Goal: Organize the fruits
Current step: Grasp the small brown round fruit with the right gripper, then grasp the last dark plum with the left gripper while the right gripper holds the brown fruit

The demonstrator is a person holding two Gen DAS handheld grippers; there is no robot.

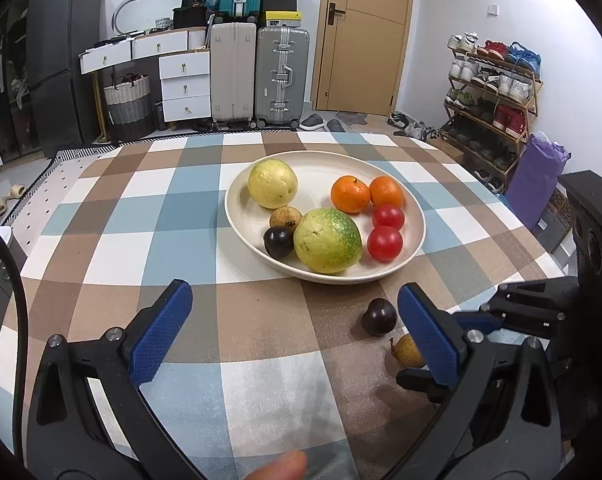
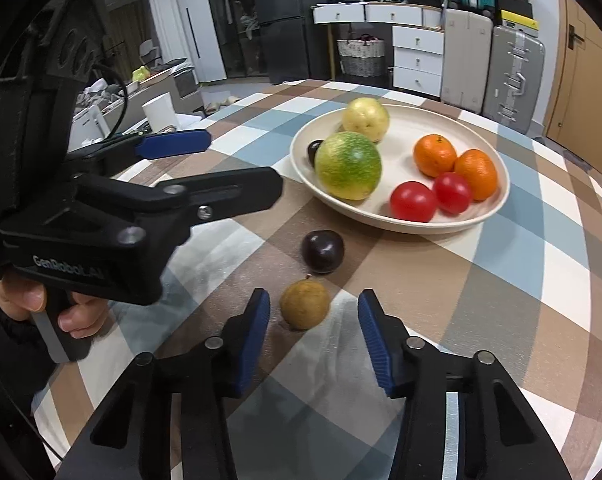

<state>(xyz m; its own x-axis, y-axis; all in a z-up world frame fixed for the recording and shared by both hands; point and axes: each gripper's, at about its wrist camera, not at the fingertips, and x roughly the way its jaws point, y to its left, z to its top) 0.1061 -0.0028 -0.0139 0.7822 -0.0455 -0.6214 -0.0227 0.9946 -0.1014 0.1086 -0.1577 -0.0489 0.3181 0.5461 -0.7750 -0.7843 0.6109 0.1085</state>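
Observation:
A cream plate (image 1: 341, 278) (image 2: 441, 226) on the checked tablecloth holds two large yellow-green fruits, two oranges (image 1: 350, 194), two tomatoes (image 1: 384, 243), a small brown fruit and a dark plum. A second dark plum (image 1: 379, 316) (image 2: 322, 251) and a small brown fruit (image 1: 407, 350) (image 2: 304, 307) lie on the cloth in front of the plate. My right gripper (image 2: 314, 322) straddles the brown fruit with its blue pads a little apart from it on both sides. My left gripper (image 1: 297, 320) (image 2: 243, 164) hovers wide open with nothing held. The loose plum lies just inside its right finger.
A person's hand (image 2: 61, 312) grips the left tool's handle. The table's far edge (image 1: 301, 133) faces suitcases (image 1: 281, 76), white drawers and a door. A shoe rack (image 1: 493, 92) and a purple bag (image 1: 535, 176) stand to the right. A white cylinder (image 2: 161, 112) stands off the table's left side.

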